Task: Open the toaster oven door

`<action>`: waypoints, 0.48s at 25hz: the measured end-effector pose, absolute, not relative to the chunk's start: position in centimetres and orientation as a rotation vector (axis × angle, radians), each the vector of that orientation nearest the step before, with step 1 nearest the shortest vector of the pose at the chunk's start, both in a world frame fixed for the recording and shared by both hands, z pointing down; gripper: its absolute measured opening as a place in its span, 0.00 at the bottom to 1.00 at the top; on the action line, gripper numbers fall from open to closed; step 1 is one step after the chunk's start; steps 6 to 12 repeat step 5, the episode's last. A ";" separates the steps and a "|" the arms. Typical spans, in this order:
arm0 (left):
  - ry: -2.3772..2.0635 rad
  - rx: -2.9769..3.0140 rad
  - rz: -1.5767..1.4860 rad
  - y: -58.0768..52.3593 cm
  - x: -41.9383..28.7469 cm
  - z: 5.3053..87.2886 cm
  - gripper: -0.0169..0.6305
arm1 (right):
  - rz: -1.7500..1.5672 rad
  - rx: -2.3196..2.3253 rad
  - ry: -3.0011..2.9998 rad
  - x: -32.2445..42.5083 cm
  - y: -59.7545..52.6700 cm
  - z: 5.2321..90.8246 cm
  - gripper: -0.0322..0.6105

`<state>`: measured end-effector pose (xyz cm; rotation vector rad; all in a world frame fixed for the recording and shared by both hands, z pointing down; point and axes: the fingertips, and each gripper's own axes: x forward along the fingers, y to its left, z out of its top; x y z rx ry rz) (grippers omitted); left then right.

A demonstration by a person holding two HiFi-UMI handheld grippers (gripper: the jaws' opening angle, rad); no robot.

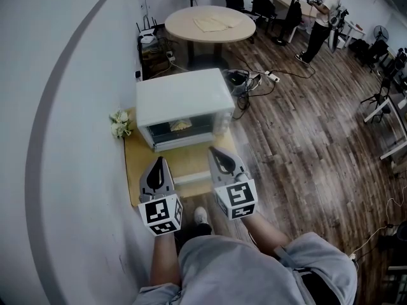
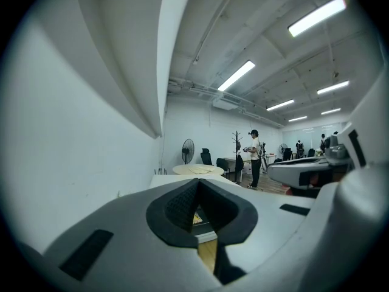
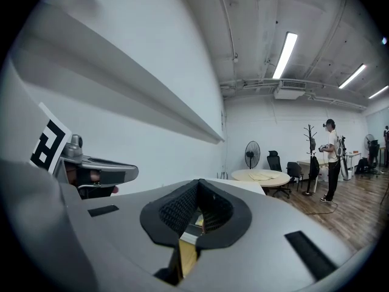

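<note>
The left claw and the right claw are both pressed together and pinch nothing. From the head view they hover side by side over the wooden worktop, just short of the white toaster oven. It stands at the worktop's far end beside a small bunch of flowers. Its glass door looks shut and neither claw touches it, so I judge the whole task is still to do.

The left gripper view shows what the head view cannot: the pads meet tip to tip, with only a sliver of oven front in the notch below.

The right gripper view shows the same closed pads, and it alone shows the standing fan full height.
</note>
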<state>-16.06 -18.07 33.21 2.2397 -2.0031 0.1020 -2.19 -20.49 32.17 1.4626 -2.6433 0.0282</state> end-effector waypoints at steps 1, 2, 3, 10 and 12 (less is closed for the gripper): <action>-2.004 2.240 0.103 -18.0 -16.0 33.1 0.03 | 0.026 1.460 -2.648 -2.2 -20.5 32.1 0.05; -2.006 2.240 0.104 -18.0 -16.0 33.0 0.03 | 0.024 1.457 -2.652 -2.2 -20.4 32.0 0.05; -2.007 2.240 0.106 -17.9 -16.1 33.0 0.03 | 0.022 1.454 -2.654 -2.2 -20.3 31.9 0.05; -2.010 2.239 0.110 -17.8 -16.1 32.9 0.03 | 0.019 1.447 -2.657 -2.3 -20.2 31.9 0.05; -2.010 2.239 0.110 -17.8 -16.1 32.9 0.03 | 0.019 1.447 -2.657 -2.3 -20.2 31.9 0.05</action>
